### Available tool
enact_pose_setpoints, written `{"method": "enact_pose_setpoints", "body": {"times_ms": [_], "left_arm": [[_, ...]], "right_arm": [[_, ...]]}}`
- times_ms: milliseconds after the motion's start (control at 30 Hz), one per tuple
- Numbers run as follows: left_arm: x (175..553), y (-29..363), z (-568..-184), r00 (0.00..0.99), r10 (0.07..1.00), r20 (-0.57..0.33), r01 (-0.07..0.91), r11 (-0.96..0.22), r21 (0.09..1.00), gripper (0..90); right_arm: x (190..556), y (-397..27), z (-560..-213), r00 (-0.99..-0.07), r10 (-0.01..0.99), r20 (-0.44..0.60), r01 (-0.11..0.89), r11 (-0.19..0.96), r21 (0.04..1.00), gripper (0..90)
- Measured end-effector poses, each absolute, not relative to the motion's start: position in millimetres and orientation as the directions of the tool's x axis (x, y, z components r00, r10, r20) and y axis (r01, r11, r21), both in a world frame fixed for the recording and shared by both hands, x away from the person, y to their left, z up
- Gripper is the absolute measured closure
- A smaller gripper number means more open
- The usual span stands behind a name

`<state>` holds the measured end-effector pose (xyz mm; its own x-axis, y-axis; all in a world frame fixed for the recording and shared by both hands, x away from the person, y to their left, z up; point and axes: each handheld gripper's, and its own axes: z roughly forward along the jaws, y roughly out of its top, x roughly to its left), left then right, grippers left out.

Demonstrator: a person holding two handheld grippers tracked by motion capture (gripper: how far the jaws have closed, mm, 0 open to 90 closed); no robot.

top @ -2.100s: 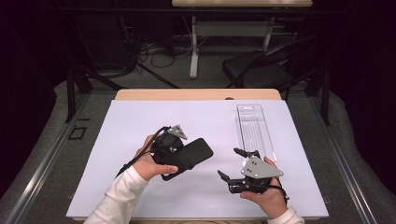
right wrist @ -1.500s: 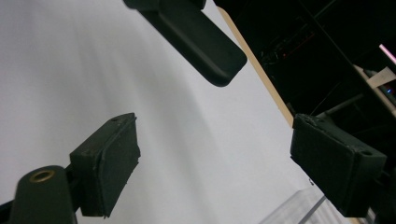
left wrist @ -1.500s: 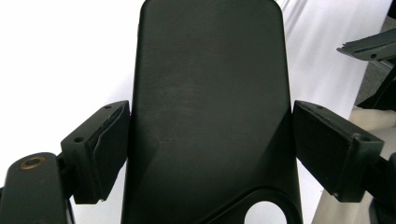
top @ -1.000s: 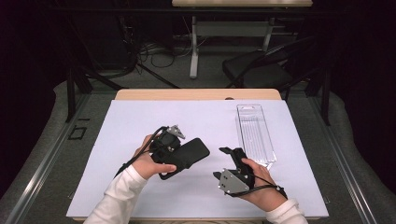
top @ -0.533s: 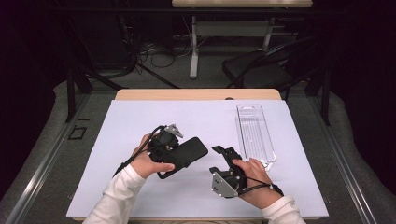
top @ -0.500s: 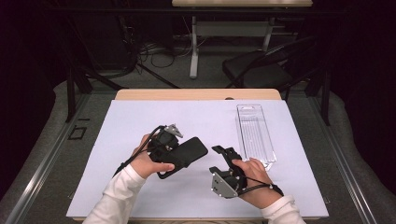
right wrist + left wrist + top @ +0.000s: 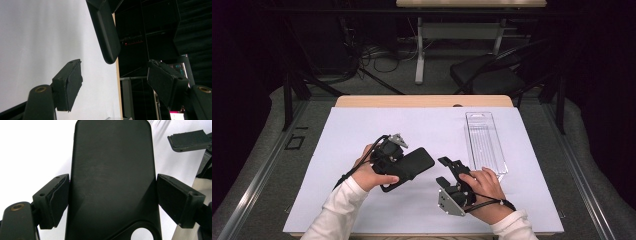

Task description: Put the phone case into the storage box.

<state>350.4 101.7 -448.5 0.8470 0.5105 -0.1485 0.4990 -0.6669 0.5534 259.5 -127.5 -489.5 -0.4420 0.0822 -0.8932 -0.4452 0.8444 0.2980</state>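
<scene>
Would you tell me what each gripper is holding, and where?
The left gripper clamps the black phone case across its long side edges; the right gripper holds nothing.

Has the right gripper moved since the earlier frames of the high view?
Yes. The right gripper has shifted left, away from the clear tray and toward the black phone case in the left gripper. Its jaws have been closing, with nothing between them.

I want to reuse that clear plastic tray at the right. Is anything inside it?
The clear tray looks empty: the white table cover shows through its ribbed bottom. Its near end sits just behind the right hand, so that corner is partly hidden.
</scene>
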Motion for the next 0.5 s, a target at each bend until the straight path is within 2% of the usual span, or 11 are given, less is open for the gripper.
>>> {"method": "enact_pose_setpoints", "body": {"times_ms": [233, 500], "left_arm": [[350.0, 100.6, -449.3, 0.849, 0.506, -0.151, 0.497, -0.671, 0.550, 14.8], [349.0, 96.2, -452.3, 0.856, 0.492, -0.158, 0.491, -0.681, 0.544, 14.8]], "right_arm": [[259.3, -125.7, -492.0, -0.426, 0.067, -0.902, -0.473, 0.834, 0.285, 27.1], [258.8, -123.6, -496.1, -0.421, 0.056, -0.905, -0.461, 0.846, 0.267, 27.2]]}}
